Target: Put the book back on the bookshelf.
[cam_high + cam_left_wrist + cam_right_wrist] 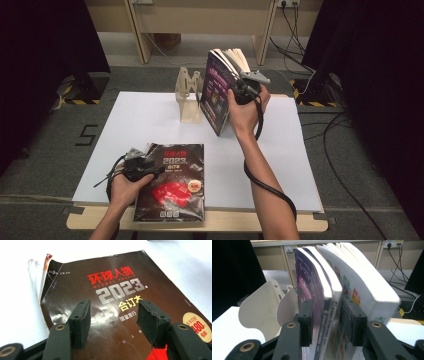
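A thick book with a purple cover stands upright on the white table, its pages fanning apart at the top. My right gripper grips it from the right side. In the right gripper view the pads press on the purple book's cover and front block of pages, while the remaining pages lean away to the right of my right gripper. A black magazine marked 2023 lies flat at the front edge. My left gripper hovers open over the black magazine's cover, and nothing sits between my left gripper's pads.
A beige book stand with curved dividers stands just left of the upright book. The white table top lies bare around it. Dark curtains flank both sides, and cables run along the floor at the right.
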Demonstrator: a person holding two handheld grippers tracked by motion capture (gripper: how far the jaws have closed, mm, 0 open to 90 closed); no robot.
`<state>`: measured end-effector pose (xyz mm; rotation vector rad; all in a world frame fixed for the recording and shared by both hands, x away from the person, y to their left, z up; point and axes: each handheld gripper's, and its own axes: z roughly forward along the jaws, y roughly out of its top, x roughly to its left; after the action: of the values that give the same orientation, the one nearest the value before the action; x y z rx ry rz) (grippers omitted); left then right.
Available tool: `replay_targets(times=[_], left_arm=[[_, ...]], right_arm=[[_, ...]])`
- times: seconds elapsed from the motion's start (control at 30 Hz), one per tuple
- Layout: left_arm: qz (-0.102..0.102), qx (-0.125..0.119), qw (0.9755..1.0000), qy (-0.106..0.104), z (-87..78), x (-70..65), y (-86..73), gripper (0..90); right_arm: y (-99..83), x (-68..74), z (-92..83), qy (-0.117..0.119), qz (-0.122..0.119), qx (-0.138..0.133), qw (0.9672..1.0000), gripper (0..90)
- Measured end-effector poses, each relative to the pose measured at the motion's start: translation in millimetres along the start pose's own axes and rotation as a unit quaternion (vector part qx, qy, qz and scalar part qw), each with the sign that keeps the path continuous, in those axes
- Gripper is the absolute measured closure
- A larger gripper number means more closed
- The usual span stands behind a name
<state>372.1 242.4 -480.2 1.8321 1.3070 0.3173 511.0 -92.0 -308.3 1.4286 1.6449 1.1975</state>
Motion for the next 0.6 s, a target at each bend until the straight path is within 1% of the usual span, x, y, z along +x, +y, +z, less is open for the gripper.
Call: replay_targets(times=[0.13,0.2,0.23,0.3,0.37,0.43,0.5,0.57,0.6], left_arm=[[0.0,0.001,1.0,0.0,-0.1,0.4,-0.2,43.8],[-0.001,-0.001,1.0,-0.001,0.0,1.0,-0.2,43.8],[-0.001,-0.001,1.0,-0.002,0.2,1.5,-0.1,43.7],[-0.001,-0.001,1.0,-0.002,0.4,1.5,0.0,43.7],[-0.002,-0.001,1.0,-0.003,0.5,1.2,0.0,43.7],[0.0,-0.001,1.0,-0.002,-0.2,1.2,0.4,43.8],[0.001,-0.001,1.0,-0.003,-1.0,1.6,0.7,43.8],[0.001,-0.002,1.0,-0.002,-1.5,1.9,0.9,43.7],[0.0,-0.002,1.0,-0.003,-1.4,2.0,1.0,43.8]], right_arm=[[3.2,3.7,8.6,-0.003,-0.003,0.005,1.0,64.2],[4.7,6.4,11.0,-0.002,-0.004,0.002,1.0,64.9],[5.5,8.2,11.5,-0.004,-0.009,-0.002,0.9999,65.0],[7.0,12.9,13.2,0.004,-0.015,-0.003,0.9999,65.3],[8.3,19.2,15.0,0.017,-0.021,-0.006,0.9996,65.5],[9.2,24.0,17.4,0.023,-0.026,-0.003,0.9994,65.3],[9.9,27.5,22.0,0.028,-0.025,0.0,0.9993,65.0],[11.1,29.3,27.2,0.035,-0.017,0.008,0.9992,65.0],[12.0,29.8,29.3,0.034,-0.017,0.01,0.9992,64.9]])
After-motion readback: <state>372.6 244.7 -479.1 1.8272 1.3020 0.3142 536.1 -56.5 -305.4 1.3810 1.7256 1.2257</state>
